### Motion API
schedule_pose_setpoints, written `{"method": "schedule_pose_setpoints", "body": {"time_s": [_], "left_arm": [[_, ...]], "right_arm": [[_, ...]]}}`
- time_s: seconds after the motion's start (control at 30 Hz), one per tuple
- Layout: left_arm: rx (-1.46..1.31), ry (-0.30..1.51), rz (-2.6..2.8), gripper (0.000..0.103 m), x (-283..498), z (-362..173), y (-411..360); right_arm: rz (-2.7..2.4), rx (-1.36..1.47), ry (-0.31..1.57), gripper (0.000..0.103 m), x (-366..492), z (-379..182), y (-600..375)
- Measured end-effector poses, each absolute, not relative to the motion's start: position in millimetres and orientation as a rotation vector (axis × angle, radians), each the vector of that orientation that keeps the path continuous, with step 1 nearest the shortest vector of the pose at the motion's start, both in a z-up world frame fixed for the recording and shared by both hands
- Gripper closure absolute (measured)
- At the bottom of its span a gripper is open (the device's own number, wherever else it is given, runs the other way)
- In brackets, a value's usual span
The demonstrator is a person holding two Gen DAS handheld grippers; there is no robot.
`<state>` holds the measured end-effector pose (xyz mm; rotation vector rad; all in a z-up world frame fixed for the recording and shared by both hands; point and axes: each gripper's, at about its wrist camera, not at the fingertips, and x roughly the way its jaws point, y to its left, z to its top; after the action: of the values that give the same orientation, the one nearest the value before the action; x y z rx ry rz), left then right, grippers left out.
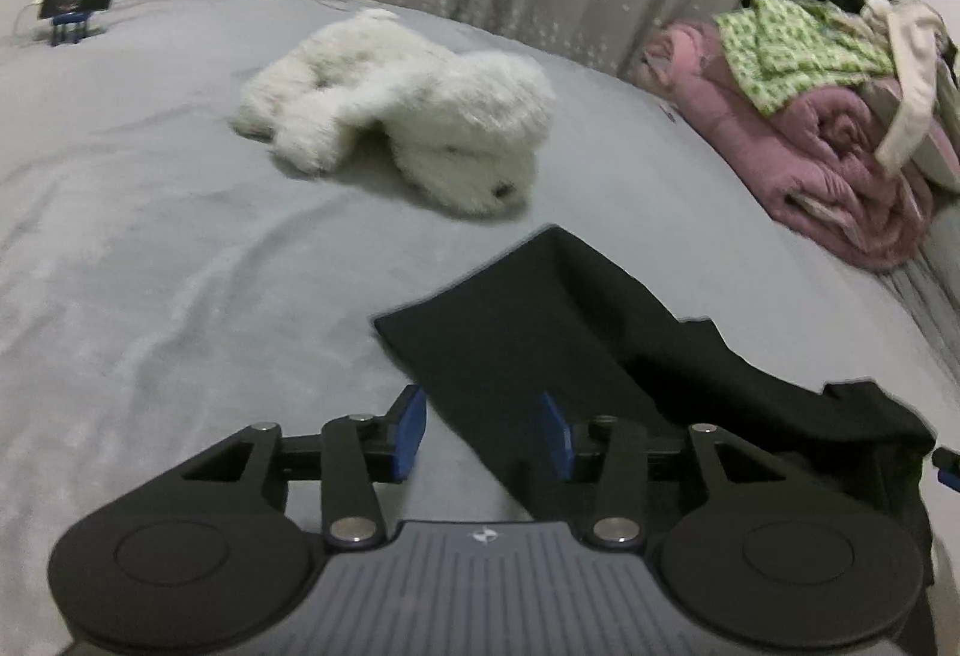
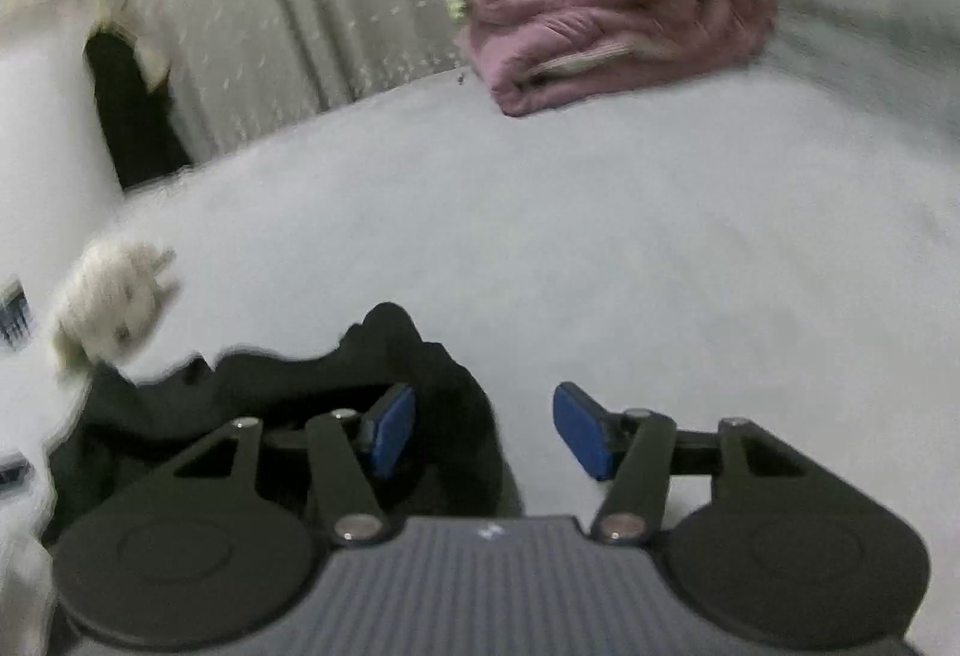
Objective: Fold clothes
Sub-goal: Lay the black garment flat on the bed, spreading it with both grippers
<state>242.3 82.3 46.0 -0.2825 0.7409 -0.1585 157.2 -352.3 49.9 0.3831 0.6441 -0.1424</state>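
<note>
Left wrist: black garment (image 1: 540, 344) lies between parted jaws; right gripper (image 2: 486, 431) likewise parted.

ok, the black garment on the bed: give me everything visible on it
The black garment is plain, dark, matte cloth with no print or trim visible. It lies on the grey bedsheet, one part flat with a straight edge and a corner pointing toward the white plush toy, the rest rumpled. The left tool and right tool stand open over opposite ends; the pads clamp nothing. Garment type can't be told.
</note>
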Motion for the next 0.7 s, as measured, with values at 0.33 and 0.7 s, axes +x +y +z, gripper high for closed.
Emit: {"method": "schedule_pose_setpoints", "body": {"time_s": [0.33,0.7], "left_arm": [[-0.256,0.714,-0.078,0.103,259,34,69],[-0.423,0.769,-0.091,0.099,282,36,116]], "right_arm": [[0.025,0.113,0.792,0.095,159,32,-334],[-0.341,-0.362,0.689,0.095,207,84,-362]]}}
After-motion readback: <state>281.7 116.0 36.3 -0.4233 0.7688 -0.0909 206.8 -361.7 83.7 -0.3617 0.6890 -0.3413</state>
